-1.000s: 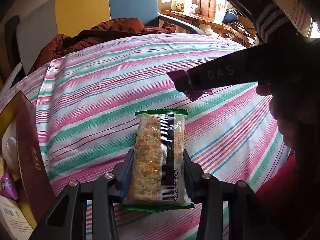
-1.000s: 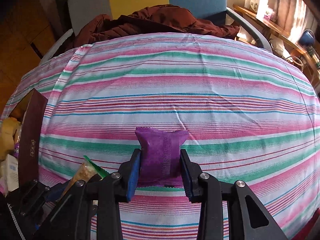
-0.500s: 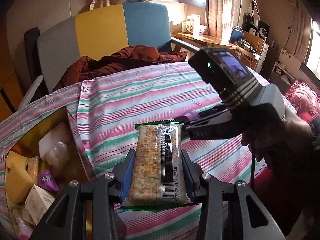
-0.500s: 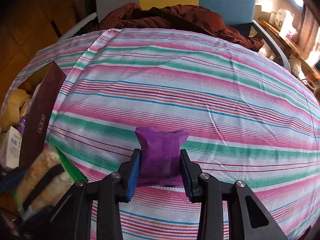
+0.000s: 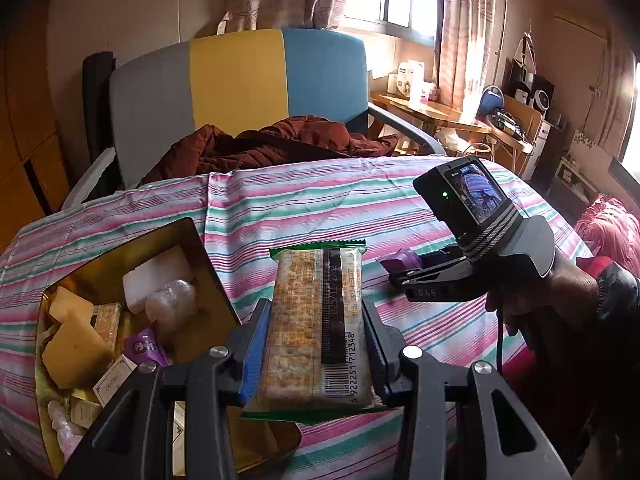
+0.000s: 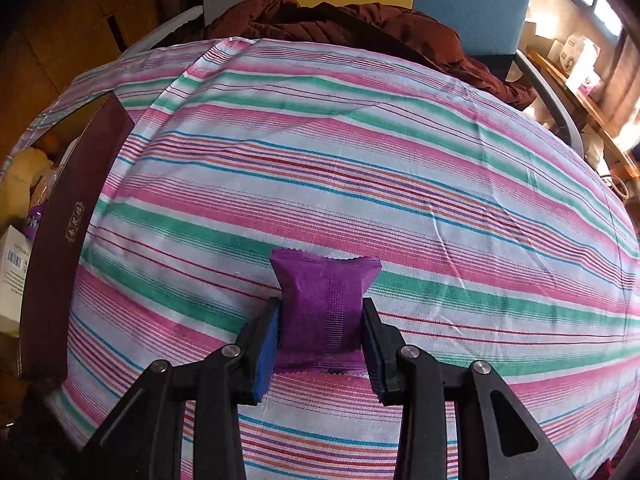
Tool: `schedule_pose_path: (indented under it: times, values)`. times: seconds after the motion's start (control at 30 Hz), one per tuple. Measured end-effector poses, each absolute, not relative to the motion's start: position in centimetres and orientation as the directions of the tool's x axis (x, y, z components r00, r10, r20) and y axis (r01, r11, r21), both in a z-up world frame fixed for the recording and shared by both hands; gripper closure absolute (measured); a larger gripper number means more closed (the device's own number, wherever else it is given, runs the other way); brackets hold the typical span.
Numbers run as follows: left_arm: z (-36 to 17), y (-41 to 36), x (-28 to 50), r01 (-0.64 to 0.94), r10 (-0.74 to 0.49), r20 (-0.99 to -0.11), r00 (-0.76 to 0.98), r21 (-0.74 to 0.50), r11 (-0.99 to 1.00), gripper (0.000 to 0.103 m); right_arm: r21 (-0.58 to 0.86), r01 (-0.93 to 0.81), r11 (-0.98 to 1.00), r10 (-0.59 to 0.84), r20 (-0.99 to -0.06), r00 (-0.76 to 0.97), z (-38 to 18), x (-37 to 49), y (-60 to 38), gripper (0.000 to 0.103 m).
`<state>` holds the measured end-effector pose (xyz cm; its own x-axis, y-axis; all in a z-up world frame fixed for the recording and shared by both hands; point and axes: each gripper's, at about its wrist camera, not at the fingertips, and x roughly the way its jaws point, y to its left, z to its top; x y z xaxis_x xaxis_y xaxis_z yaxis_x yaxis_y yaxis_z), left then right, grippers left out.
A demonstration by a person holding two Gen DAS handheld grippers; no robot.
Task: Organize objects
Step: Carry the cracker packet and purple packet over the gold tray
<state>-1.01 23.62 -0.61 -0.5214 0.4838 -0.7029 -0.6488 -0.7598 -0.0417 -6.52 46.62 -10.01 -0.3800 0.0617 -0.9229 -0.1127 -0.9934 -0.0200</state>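
My left gripper (image 5: 316,344) is shut on a clear, green-edged cracker pack (image 5: 316,320) and holds it above the striped table, just right of an open brown box (image 5: 208,264) with gold lining. My right gripper (image 6: 322,336) is shut on a small purple packet (image 6: 324,304) above the striped cloth. The right gripper also shows in the left wrist view (image 5: 404,276), to the right of the cracker pack, with the purple packet (image 5: 398,258) in its tip. The box's brown wall (image 6: 68,224) is at the left in the right wrist view.
The box holds yellow sponges (image 5: 76,340), a white block (image 5: 156,276), a purple packet (image 5: 146,350) and small cartons. A grey, yellow and blue chair (image 5: 240,84) with a brown jacket (image 5: 272,144) stands behind the table. A cluttered wooden desk (image 5: 436,112) is at the far right.
The left gripper has risen and pulled back with the cracker pack, so the open box now shows at its left. The right gripper keeps hold of the purple packet and has shifted slightly.
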Motion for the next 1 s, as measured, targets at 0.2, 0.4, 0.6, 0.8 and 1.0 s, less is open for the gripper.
schedule_pose_path:
  times: [0.2,0.4,0.6,0.8,1.0]
  values:
    - [-0.7,22.2,-1.4,-0.628,0.476,-0.705,-0.525,-0.056,-0.776,0.06,-0.02,-0.092,-0.996,0.053,-0.925,-0.376,-10.0,-6.5,45.5,0.065]
    - [-0.4,19.5,-2.4,-0.585,0.468,-0.703,-0.535,-0.091,-0.806,0.06,-0.009,-0.082,-0.997,0.038,-0.936,-0.35,-9.8,-6.4,44.2,0.065]
    - [0.4,14.9,-4.8,-0.485,0.448,-0.695,-0.562,-0.162,-0.859,0.06,-0.004,-0.058,-0.998,0.025,-0.933,-0.36,-8.9,-6.0,42.0,0.065]
    - [1.2,9.2,-7.1,-0.368,0.417,-0.679,-0.604,-0.227,-0.902,0.06,0.066,-0.003,-0.998,-0.057,-0.879,-0.473,-4.8,-4.8,38.1,0.065]
    - [1.3,4.8,-8.4,-0.287,0.416,-0.673,-0.611,-0.302,-0.909,0.06,0.16,0.097,-0.982,-0.187,-0.8,-0.57,-1.6,-3.8,31.9,0.065]
